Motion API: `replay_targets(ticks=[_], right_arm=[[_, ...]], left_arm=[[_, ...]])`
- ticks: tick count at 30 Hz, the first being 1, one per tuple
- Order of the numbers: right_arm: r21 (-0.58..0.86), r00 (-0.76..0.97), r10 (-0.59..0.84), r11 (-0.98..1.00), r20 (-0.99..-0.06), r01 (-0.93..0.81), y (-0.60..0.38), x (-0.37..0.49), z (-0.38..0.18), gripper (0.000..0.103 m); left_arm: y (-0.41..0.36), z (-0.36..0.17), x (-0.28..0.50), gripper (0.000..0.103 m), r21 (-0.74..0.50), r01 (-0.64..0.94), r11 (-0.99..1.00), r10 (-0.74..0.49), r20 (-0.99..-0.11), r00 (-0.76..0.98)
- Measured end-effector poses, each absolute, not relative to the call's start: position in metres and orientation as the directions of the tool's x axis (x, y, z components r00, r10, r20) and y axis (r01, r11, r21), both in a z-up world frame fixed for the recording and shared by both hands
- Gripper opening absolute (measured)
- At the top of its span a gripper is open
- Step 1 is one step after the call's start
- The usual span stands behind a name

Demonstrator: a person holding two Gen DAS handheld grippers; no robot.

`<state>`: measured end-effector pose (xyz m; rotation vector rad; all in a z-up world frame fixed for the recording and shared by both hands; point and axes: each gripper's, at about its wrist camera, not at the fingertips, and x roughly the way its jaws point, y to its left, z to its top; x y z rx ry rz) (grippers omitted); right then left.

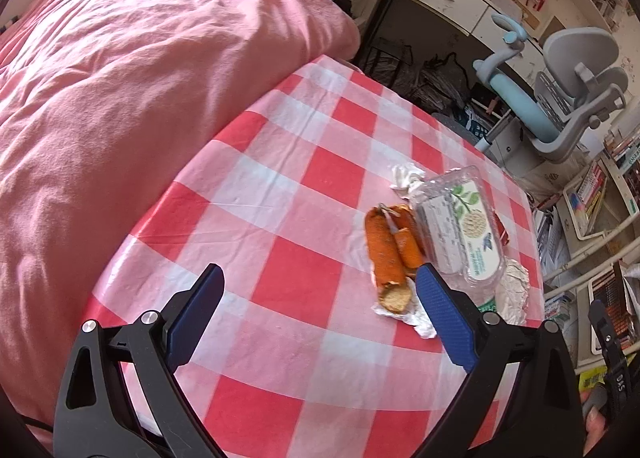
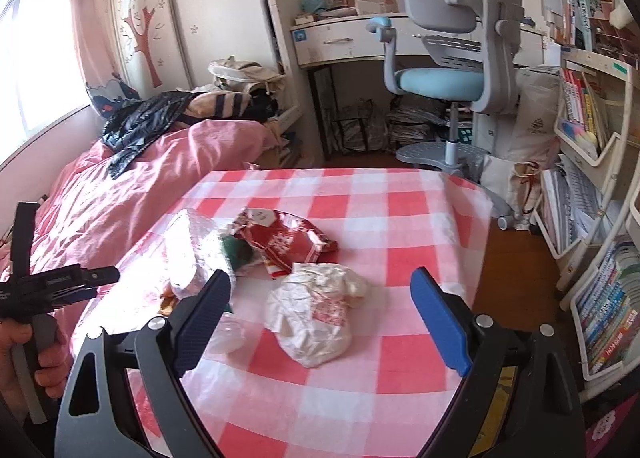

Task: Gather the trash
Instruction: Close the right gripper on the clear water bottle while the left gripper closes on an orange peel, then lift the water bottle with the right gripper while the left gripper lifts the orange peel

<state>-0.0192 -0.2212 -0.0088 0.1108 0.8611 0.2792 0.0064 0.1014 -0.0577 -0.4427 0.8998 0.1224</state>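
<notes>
While both of your grippers hang wide and empty over the red-and-white checked tablecloth (image 2: 392,202), nothing on it has yet been picked up. Your right gripper (image 2: 320,322) is the better placed: the crumpled white paper wrapper with a faint red print (image 2: 316,314) lies directly ahead of it, between the lines of the two blue-padded fingers and a little beyond their tips. Its longer side runs roughly away from you, so the jaws as they stand would close across its narrower width. The torn red snack packet (image 2: 284,238) lies just behind it, and the clear plastic clamshell box (image 2: 192,250) is off toward your left finger.

Your left gripper (image 1: 318,294) points at bare cloth; the litter sits to its right. The orange, crumb-coated food scraps on white paper (image 1: 390,254) are just beside its right fingertip, the clear labelled box (image 1: 460,226) past them, with a wad of white tissue (image 1: 404,178) further on.

Both tools tilt steeply down toward the table. I judge the right hand needs only to push forward and down to straddle the wrapper; the left would first have to swing right.
</notes>
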Motion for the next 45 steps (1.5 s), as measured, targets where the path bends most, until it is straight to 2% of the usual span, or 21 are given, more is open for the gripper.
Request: replay_targets(ticks=[9, 17, 19, 23, 26, 29, 30, 31, 32, 33, 36, 45], right_arm=[[0.241, 0.487, 0.423, 0.888, -0.764, -0.393, -0.148, -0.008, -0.034, 0.088], [0.008, 0.469, 0.279, 0.865, -0.838, -0.501, -0.082, 0.011, -0.069, 0.087], [-0.017, 0.442, 0.249, 0.857, -0.861, -0.516, -0.077, 0.021, -0.080, 0.059], [0.089, 0.410, 0.310, 0.876, -0.858, -0.474, -0.102, 0.036, -0.074, 0.058], [0.253, 0.402, 0.408, 0.888, -0.820, -0.384, -0.135, 0.045, -0.063, 0.058], [0.387, 0.409, 0.496, 0.864, -0.766, -0.323, -0.163, 0.050, -0.054, 0.058], [0.416, 0.413, 0.518, 0.853, -0.749, -0.315, -0.169, 0.050, -0.051, 0.058], [0.443, 0.415, 0.538, 0.842, -0.734, -0.308, -0.173, 0.049, -0.049, 0.058], [0.460, 0.416, 0.551, 0.834, -0.724, -0.304, -0.174, 0.048, -0.047, 0.058], [0.476, 0.415, 0.564, 0.825, -0.714, -0.303, -0.175, 0.047, -0.045, 0.058], [0.497, 0.423, 0.590, 0.807, -0.687, -0.319, -0.170, 0.043, -0.036, 0.058], [0.536, 0.456, 0.616, 0.786, -0.642, -0.308, -0.187, 0.032, -0.019, 0.058]], left_arm=[[0.133, -0.065, 0.004, 0.093, -0.309, -0.320, 0.896, -0.059, -0.795, 0.603], [0.114, -0.065, 0.029, 0.092, -0.265, -0.253, 0.930, -0.070, -0.807, 0.587], [0.107, -0.066, 0.042, 0.088, -0.255, -0.228, 0.940, -0.079, -0.812, 0.579], [0.087, -0.072, 0.062, 0.083, -0.244, -0.165, 0.956, -0.117, -0.828, 0.548], [0.071, -0.079, 0.074, 0.079, -0.218, -0.116, 0.969, -0.128, -0.846, 0.517], [0.064, -0.085, 0.083, 0.073, -0.181, -0.102, 0.978, -0.104, -0.853, 0.511], [0.061, -0.085, 0.085, 0.063, -0.176, -0.086, 0.981, -0.107, -0.851, 0.514], [0.058, -0.084, 0.087, 0.047, -0.174, -0.073, 0.982, -0.112, -0.848, 0.519], [0.057, -0.084, 0.087, 0.040, -0.178, -0.064, 0.982, -0.120, -0.846, 0.519], [0.056, -0.084, 0.087, 0.022, -0.202, -0.054, 0.978, -0.147, -0.847, 0.510], [0.057, -0.081, 0.083, 0.018, -0.247, -0.051, 0.968, -0.187, -0.839, 0.511], [0.102, -0.063, 0.059, 0.018, -0.523, -0.138, 0.841, -0.346, -0.717, 0.605]])
